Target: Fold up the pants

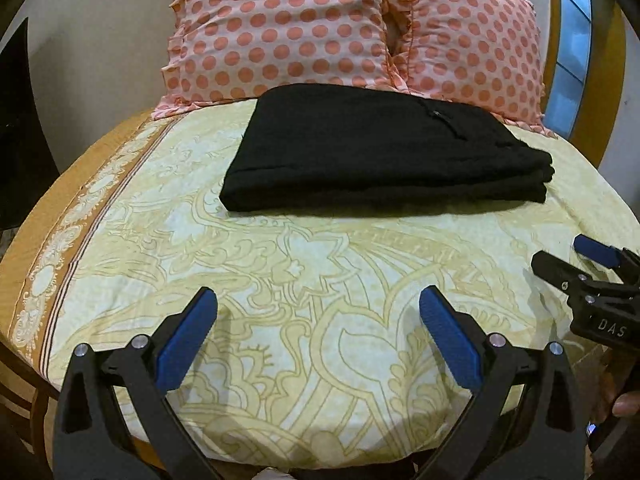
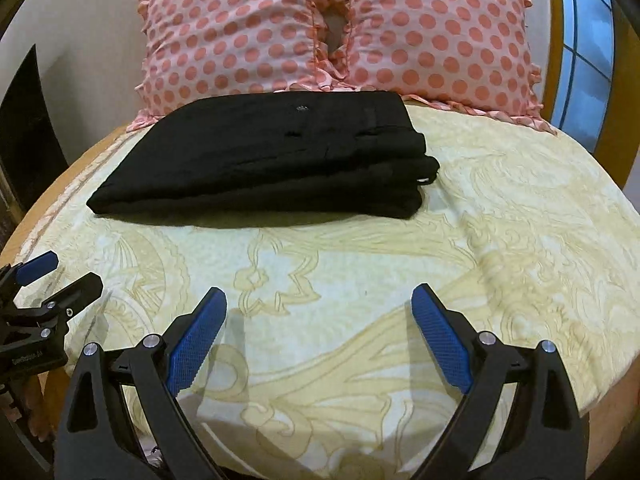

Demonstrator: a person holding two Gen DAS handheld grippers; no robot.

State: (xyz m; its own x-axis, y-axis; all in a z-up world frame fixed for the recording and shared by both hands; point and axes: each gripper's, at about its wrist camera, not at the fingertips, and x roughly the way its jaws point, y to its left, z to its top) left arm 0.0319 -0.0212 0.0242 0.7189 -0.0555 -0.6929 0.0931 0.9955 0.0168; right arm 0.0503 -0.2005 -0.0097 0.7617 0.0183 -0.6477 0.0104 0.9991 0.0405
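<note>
Black pants [image 1: 380,152] lie folded into a compact stack on the bed, near the pillows; they also show in the right wrist view [image 2: 272,168], with a button on top. My left gripper [image 1: 318,300] is open and empty, low over the sheet, well short of the pants. My right gripper [image 2: 319,298] is open and empty, also short of the pants. The right gripper shows at the right edge of the left wrist view [image 1: 560,256]. The left gripper shows at the left edge of the right wrist view [image 2: 68,270].
The bed has a cream and yellow patterned sheet [image 1: 280,280] with a tan border on the left [image 1: 44,280]. Two pink polka-dot pillows [image 2: 240,28] [image 2: 440,32] stand behind the pants. A window [image 2: 584,40] is at the far right.
</note>
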